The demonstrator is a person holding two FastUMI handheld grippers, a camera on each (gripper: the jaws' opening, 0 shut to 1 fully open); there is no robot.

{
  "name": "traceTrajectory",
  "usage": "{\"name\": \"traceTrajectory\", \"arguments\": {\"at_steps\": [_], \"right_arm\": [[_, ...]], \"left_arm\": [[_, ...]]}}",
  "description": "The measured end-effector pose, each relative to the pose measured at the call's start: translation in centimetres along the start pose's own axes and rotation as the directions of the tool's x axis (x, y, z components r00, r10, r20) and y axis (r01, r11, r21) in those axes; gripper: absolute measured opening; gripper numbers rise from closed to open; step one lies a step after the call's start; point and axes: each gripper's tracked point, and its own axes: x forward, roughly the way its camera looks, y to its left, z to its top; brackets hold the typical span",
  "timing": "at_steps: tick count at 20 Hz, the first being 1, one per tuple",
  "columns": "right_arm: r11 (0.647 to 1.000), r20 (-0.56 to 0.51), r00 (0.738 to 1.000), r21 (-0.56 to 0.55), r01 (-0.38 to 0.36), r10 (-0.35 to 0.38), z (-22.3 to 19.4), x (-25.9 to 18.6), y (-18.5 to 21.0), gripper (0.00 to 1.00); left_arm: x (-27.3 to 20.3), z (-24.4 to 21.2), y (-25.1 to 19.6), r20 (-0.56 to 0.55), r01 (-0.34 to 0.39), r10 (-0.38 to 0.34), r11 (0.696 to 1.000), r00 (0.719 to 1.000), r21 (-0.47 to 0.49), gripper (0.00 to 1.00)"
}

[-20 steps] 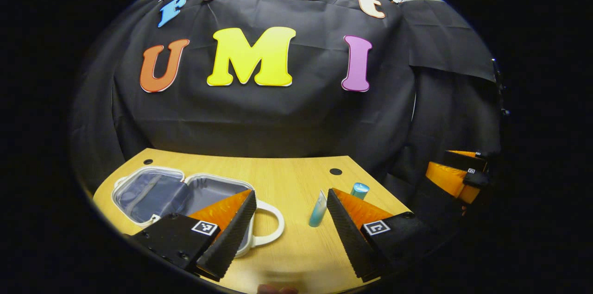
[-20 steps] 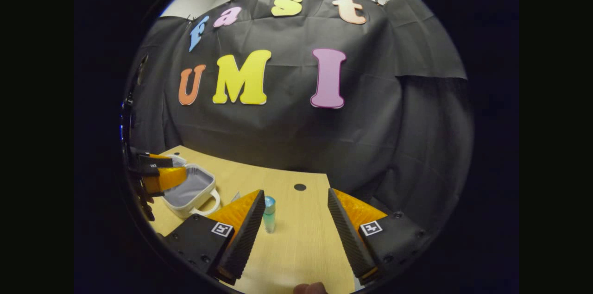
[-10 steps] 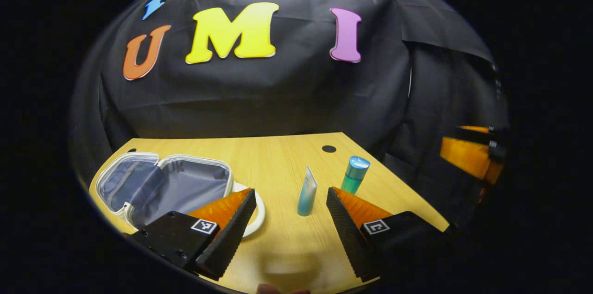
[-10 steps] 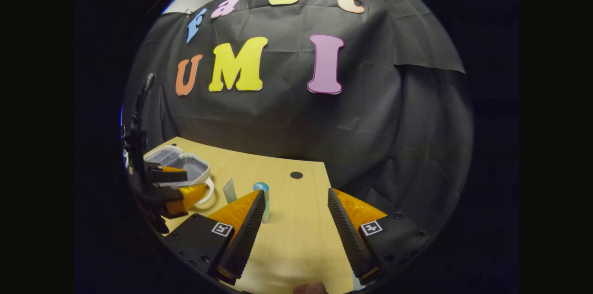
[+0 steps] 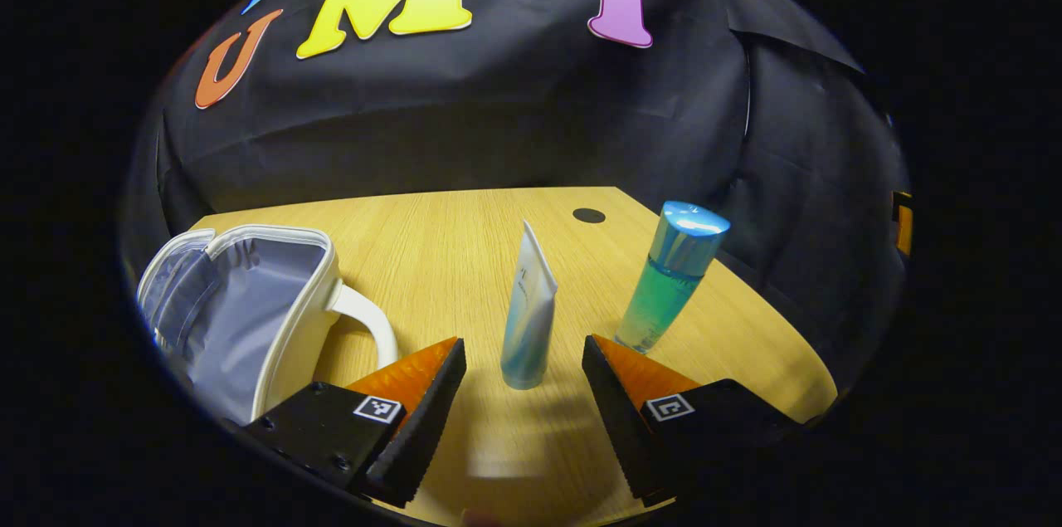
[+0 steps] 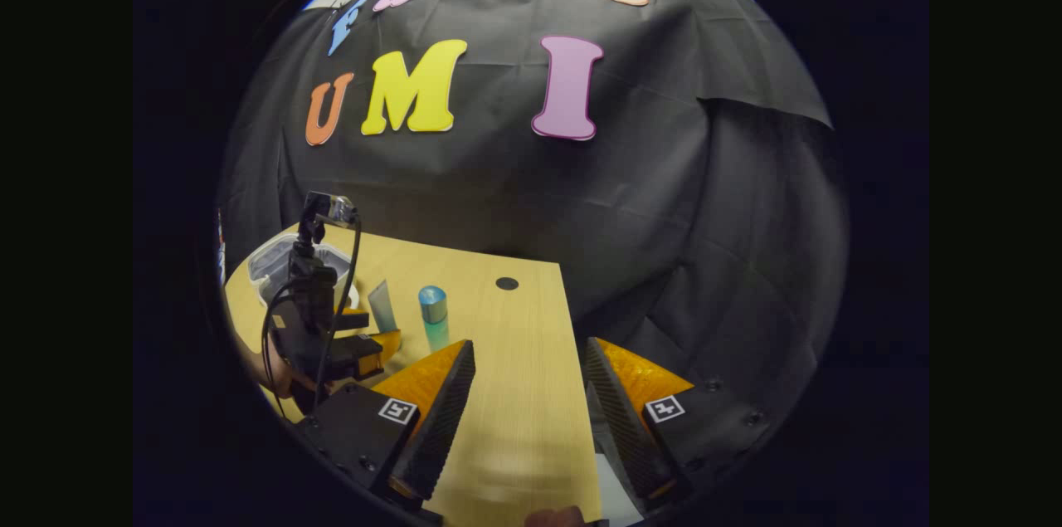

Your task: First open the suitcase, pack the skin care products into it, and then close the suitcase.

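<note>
The white suitcase (image 5: 249, 303) lies open at the left of the table, grey lining showing, handle toward the middle. A pale blue tube (image 5: 528, 311) stands upright on its cap. My left gripper (image 5: 523, 348) is open, low over the table, with the tube's base between its fingertips and untouched. A green bottle (image 5: 674, 278) with a blue cap stands just right of it. In the right gripper view, my right gripper (image 6: 528, 344) is open over bare table, well right of the bottle (image 6: 433, 315), tube (image 6: 382, 304) and suitcase (image 6: 272, 261). The left gripper (image 6: 365, 336) shows there at the tube.
The wooden table (image 5: 465, 236) has a round cable hole (image 5: 588, 215) near its back edge. Its right edge (image 6: 572, 361) runs close beside my right gripper. A hand (image 6: 278, 369) holds the left gripper, with a camera mast and cable above it.
My left gripper has moved forward and down, from beside the suitcase up to the tube, which now sits between its fingers. The right gripper has drifted right, away from the bottle.
</note>
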Motion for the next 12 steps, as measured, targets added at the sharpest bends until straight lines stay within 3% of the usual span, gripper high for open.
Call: {"name": "traceTrajectory", "arguments": {"at_steps": [4,5,9,10,12], "right_arm": [[1.000,-0.011,1.000,0.026,0.001,-0.001,-0.3,1.1,-0.6,0.81],[0.999,-0.013,1.000,0.034,-0.002,0.003,-0.3,1.4,-0.5,0.81],[0.999,-0.014,0.999,0.036,-0.030,0.030,-0.4,2.2,-0.1,0.81],[0.999,-0.013,0.999,0.035,-0.036,0.037,-0.4,2.4,-0.1,0.81],[0.998,-0.010,0.999,0.039,-0.047,0.047,-0.3,2.6,0.0,0.81]], "left_arm": [[1.6,-1.0,0.3,-0.038,-0.006,0.006,1.000,0.999,-0.011,0.77],[1.8,-1.2,0.2,-0.041,-0.008,0.008,1.000,0.999,-0.003,0.82],[2.3,-1.5,0.3,-0.053,-0.018,0.020,0.999,0.998,0.028,0.55],[2.4,-1.4,0.3,-0.053,-0.018,0.020,0.999,0.998,0.033,0.44],[2.4,-1.5,0.3,-0.055,-0.013,0.015,0.999,0.998,0.036,0.43]]}}
